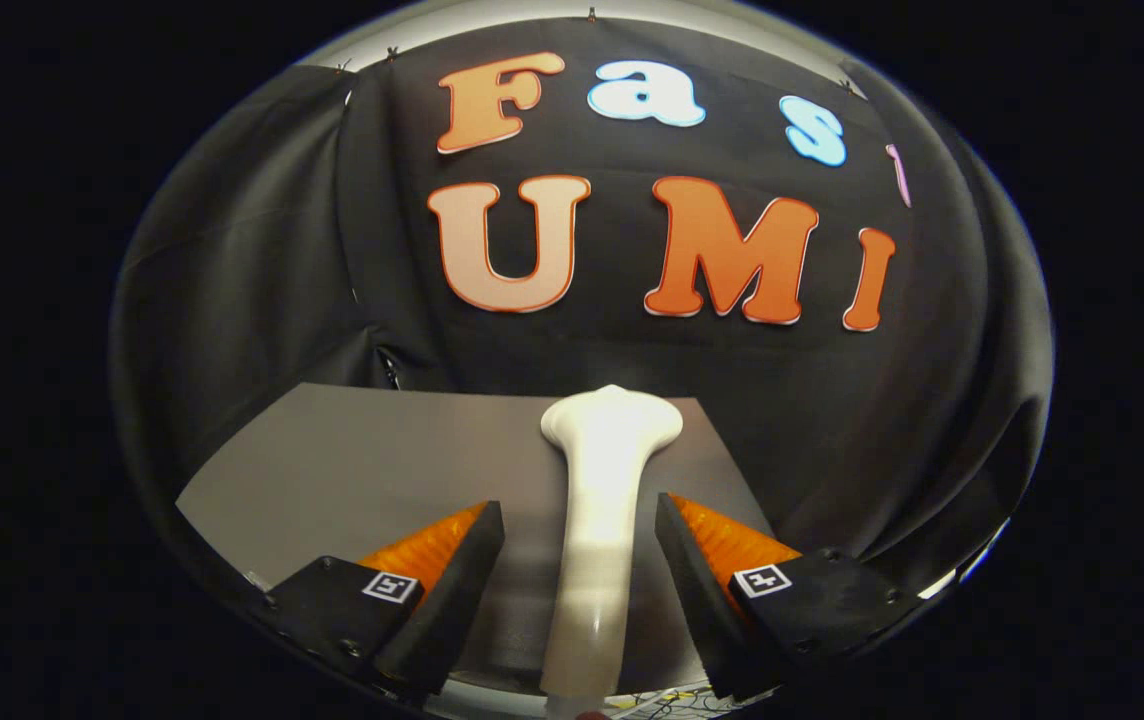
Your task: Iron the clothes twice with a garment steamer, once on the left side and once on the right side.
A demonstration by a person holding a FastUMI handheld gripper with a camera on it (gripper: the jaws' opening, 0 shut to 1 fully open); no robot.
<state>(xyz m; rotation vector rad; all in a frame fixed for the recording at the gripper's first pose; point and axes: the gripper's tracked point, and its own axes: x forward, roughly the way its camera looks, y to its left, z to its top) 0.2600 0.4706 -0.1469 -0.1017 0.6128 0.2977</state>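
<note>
The gripper [580, 525] hangs released over the grey table [352, 460], its fingers either side of the white garment steamer [600, 500], apart from it; bare tabletop runs to the far edge.

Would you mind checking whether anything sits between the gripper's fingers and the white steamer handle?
Nothing visible does. The hand-held gripper is open, and the garment steamer lies on the grey table with its white handle running straight between the two fingers, a bare gap on each side.
</note>
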